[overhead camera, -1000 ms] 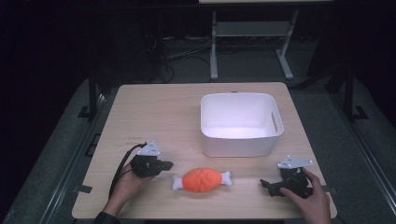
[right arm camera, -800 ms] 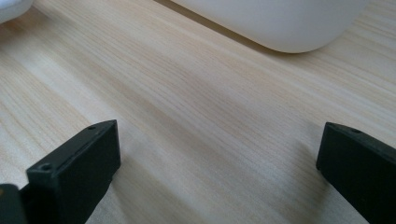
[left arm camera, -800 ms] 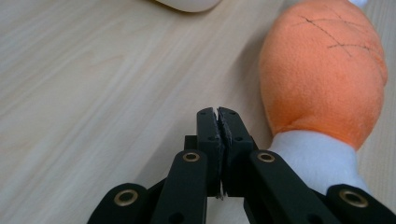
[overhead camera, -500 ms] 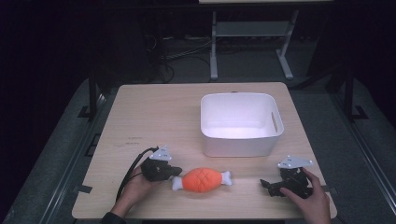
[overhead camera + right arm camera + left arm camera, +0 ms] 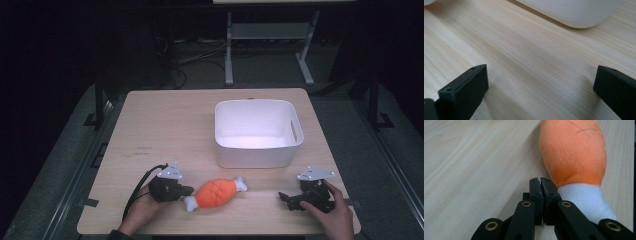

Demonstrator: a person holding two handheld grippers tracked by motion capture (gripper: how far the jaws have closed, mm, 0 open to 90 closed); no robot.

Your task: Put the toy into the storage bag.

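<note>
Plush drumstick point(image 5: 216, 193) lying flat, long axis slantwise, white bone ends left-near and right-far

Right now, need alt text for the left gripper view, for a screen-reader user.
The left gripper, jaws shut with nothing between them, rests beside the white end of an orange plush drumstick lying on a pale wooden table.

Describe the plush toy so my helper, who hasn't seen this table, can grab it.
On the wooden table, look in front of the white bin, near the front edge. The plush drumstick lies there: orange, with white ends, the one soft, colourful thing there.
</note>
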